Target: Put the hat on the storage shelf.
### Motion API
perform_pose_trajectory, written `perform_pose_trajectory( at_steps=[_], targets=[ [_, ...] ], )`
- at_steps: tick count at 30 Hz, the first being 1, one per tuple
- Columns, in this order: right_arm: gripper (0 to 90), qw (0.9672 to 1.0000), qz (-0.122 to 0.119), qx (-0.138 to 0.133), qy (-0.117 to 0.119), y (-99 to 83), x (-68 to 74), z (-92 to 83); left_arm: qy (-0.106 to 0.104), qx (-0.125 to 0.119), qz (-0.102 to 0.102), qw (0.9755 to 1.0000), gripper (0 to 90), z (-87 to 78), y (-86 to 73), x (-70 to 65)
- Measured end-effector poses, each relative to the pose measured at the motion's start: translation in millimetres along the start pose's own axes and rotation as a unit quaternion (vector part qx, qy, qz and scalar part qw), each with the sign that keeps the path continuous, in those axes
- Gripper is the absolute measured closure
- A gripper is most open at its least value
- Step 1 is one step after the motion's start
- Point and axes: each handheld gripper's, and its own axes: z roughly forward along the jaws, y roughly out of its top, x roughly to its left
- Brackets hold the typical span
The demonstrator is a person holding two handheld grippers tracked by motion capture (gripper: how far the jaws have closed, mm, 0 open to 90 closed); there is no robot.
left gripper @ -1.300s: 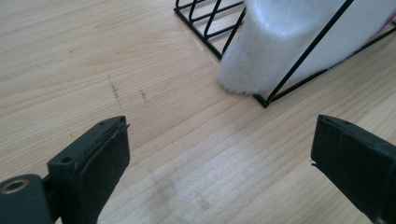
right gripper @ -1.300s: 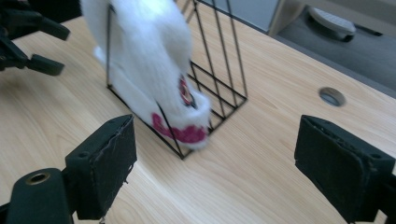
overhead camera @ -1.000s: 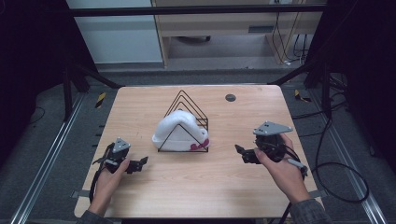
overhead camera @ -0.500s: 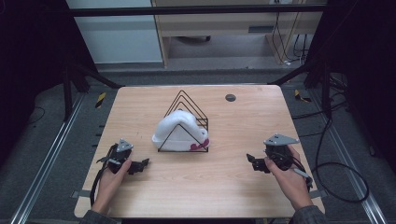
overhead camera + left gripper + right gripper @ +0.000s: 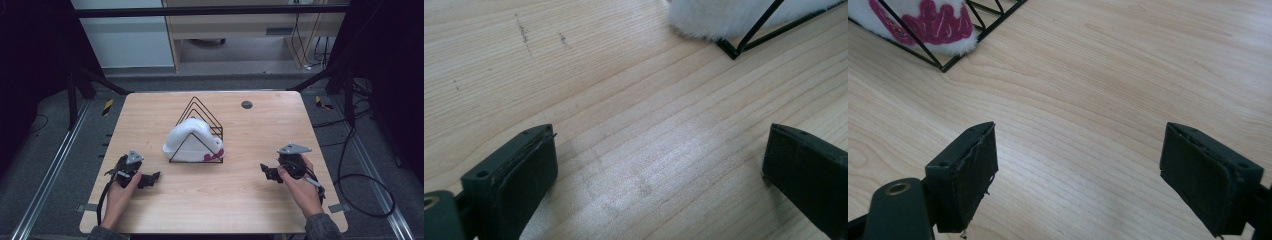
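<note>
A white fluffy item with pink markings rests in a black wire rack at the middle of the wooden table. My left gripper lies low over the table to the rack's front left. Its jaws have just been opening and stand wide with only bare wood between them. A corner of the rack and the fluffy item lie ahead of it. My right gripper sits to the rack's front right, open over bare wood, pointing left.
A small dark round disc lies near the table's far edge. A cable trails off the right side from the right gripper. Dark frame posts stand around the table.
The right hand has come down toward the table and drawn back toward the front edge. The left hand has stayed nearly where it was.
</note>
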Motion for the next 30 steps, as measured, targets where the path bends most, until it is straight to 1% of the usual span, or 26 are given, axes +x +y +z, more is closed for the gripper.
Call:
perform_pose_trajectory(
  at_steps=[1,2,3,4,6,7,9,11,12,15,18,19,20,21,22,25,27,28,29,30],
  targets=[
    [15.8,1.0000,0.001,0.003,-0.001,0.7,1.1,7.5,0.000,0.000,0.000,1.0000,0.0,0.1,0.0,-0.2],
    [15.8,1.0000,0.001,0.003,-0.001,0.7,1.1,7.5,0.000,0.000,0.000,1.0000,0.0,0.2,0.0,-0.4],
    [15.8,1.0000,0.004,0.005,0.000,1.2,1.8,11.2,0.001,0.001,0.002,1.0000,0.0,0.1,0.1,-0.2],
    [15.9,1.0000,0.001,0.006,-0.001,1.7,1.8,14.5,0.000,0.000,0.001,1.0000,0.0,0.2,0.0,-0.3],
    [16.2,1.0000,0.003,0.008,-0.005,2.6,3.1,20.3,0.001,0.000,0.002,1.0000,0.0,0.1,0.1,-0.1],
    [16.3,0.9999,0.005,0.002,-0.013,3.2,3.8,22.0,0.000,0.001,0.002,1.0000,0.0,0.1,0.2,-0.1],
    [16.3,0.9996,0.020,-0.013,-0.016,3.2,4.7,24.1,-0.001,0.001,0.002,1.0000,0.0,0.2,0.2,-0.1],
    [16.3,0.9994,0.023,-0.015,-0.021,1.7,5.8,28.6,-0.001,0.001,0.002,1.0000,0.0,0.2,0.1,-0.1],
    [16.2,0.9994,0.024,-0.011,-0.023,-0.4,5.6,33.8,-0.001,0.001,0.002,1.0000,0.0,0.2,0.2,0.0],
    [16.1,0.9992,0.029,-0.009,-0.027,-2.7,6.1,37.2,-0.001,0.001,0.002,1.0000,0.0,0.2,0.1,0.0],
    [15.8,0.9988,0.024,-0.008,-0.042,-6.2,8.1,40.3,-0.001,0.001,0.002,1.0000,0.0,0.2,0.2,0.0],
    [18.3,0.9984,0.031,-0.013,-0.046,-8.9,9.1,40.5,-0.001,0.002,0.002,1.0000,0.0,0.1,0.2,0.0],
    [18.3,0.9984,0.031,-0.013,-0.046,-8.9,9.1,40.5,-0.001,0.002,0.003,1.0000,0.0,0.1,0.2,0.0],
    [18.7,0.9981,0.028,-0.015,-0.052,-10.0,8.6,41.1,-0.001,0.001,0.002,1.0000,0.0,0.2,0.1,0.0],
    [18.6,0.9979,0.033,-0.014,-0.055,-11.4,9.2,41.8,-0.001,0.001,0.002,1.0000,0.0,0.2,0.1,0.0],
    [17.0,0.9977,0.029,-0.003,-0.062,-16.2,9.1,47.6,-0.001,0.001,0.002,1.0000,0.0,0.2,0.1,0.0],
    [13.1,0.9976,0.022,0.010,-0.065,-18.5,9.9,51.7,-0.001,0.001,0.002,1.0000,0.0,0.2,0.1,0.0],
    [12.3,0.9976,0.020,0.008,-0.066,-19.8,9.4,52.8,-0.001,0.001,0.002,1.0000,0.0,0.2,0.1,0.0],
    [10.8,0.9978,0.036,0.010,-0.055,-21.2,7.2,52.8,-0.001,0.001,0.002,1.0000,0.0,0.3,0.2,0.0],
    [10.1,0.9977,0.036,0.013,-0.056,-21.9,6.6,52.1,-0.001,0.001,0.002,1.0000,0.0,0.3,0.1,0.0]
  ],
)
